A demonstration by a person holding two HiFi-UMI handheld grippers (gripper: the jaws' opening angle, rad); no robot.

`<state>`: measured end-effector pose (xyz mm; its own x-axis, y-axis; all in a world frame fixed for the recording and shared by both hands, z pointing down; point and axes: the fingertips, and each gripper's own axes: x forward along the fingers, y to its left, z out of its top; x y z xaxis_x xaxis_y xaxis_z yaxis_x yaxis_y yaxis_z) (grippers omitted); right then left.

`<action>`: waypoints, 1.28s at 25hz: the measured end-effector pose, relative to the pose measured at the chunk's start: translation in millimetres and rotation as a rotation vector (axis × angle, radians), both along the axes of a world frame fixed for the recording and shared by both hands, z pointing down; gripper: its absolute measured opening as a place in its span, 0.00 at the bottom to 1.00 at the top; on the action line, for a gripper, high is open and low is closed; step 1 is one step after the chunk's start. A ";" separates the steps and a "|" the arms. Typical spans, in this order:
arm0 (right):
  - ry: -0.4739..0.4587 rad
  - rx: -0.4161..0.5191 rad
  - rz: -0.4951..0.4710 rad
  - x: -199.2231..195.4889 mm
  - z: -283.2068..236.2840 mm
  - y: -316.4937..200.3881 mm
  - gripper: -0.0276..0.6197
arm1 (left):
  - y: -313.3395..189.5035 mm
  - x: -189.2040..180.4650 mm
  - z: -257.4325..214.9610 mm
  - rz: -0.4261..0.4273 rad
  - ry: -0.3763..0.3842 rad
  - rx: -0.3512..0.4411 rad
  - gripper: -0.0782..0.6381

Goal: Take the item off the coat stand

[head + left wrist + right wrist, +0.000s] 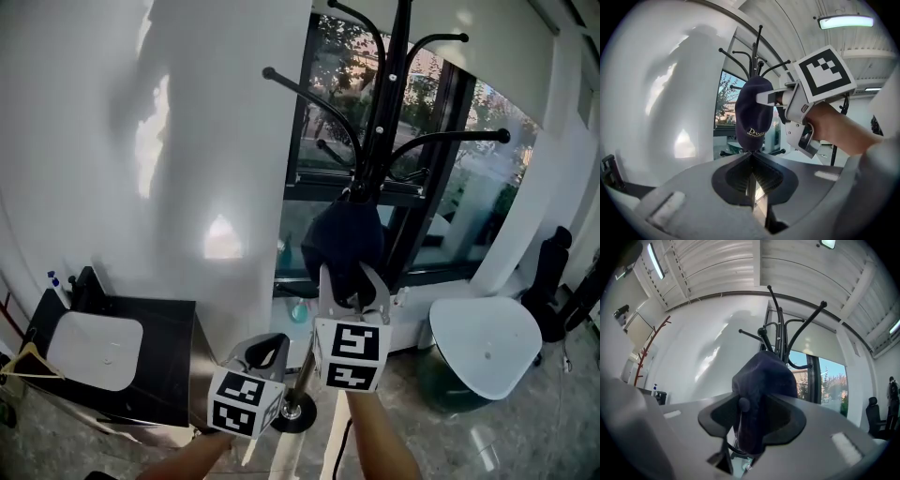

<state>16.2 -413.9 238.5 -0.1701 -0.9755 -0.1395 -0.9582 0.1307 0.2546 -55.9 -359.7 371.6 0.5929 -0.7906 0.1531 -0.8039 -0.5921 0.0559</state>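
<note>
While the right gripper [349,281] has its jaws spread wide with the cap [342,239] between them, nothing shows them squeezing the cloth. In the right gripper view the cap [761,380] fills the gap of that gripper [752,413]. The left gripper [275,342] sits lower and to the left, beside the stand's pole. Its jaws are pressed together with nothing in them, as the left gripper view shows [752,161].

The dark blue cap [752,110] hangs on the black stand [380,112], below the curved hooks. Pale lettering [757,132] runs along its lower edge. It begins with a D, and the rest is too small to read. Each gripper carries a cube with black and white square markers [352,354].

A white wall [141,141] takes up the left of the room. A dark-framed window [441,169] stands behind the stand, with trees outside. The floor [441,441] is glossy and pale. A black counter [141,375] sits low on the left, with a white basin [94,349] set in it. A white table [487,347] stands at the right. A long ceiling lamp [843,21] is lit overhead.
</note>
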 end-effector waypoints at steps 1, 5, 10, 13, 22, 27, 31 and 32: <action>0.006 0.000 0.011 0.9 0.0 -2.5 0.24 | -0.8 -0.1 -0.9 0.003 0.001 0.002 0.10; 0.047 0.003 0.051 5.4 -0.2 -5.9 0.14 | -2.4 0.0 -1.8 0.013 0.009 0.000 0.10; 0.078 0.074 0.047 4.2 -16.1 8.6 0.12 | -0.4 -0.4 -4.7 0.009 0.015 0.013 0.10; 0.100 0.127 0.048 3.2 -31.0 19.2 0.12 | 1.3 0.4 -6.4 0.004 0.014 0.015 0.10; 0.183 0.244 0.024 -16.0 -61.0 53.9 0.12 | 8.1 -2.7 -10.3 -0.022 0.011 0.029 0.10; 0.174 0.292 -0.036 -29.1 -75.8 76.1 0.12 | 13.0 -0.1 -16.4 -0.026 0.029 0.034 0.10; 0.143 0.307 -0.090 -39.4 -71.7 95.8 0.12 | 15.9 -9.5 -19.9 -0.052 0.039 0.052 0.10; 0.136 0.306 -0.102 -40.7 -68.9 100.4 0.12 | 15.7 -13.2 -20.7 -0.063 0.043 0.056 0.10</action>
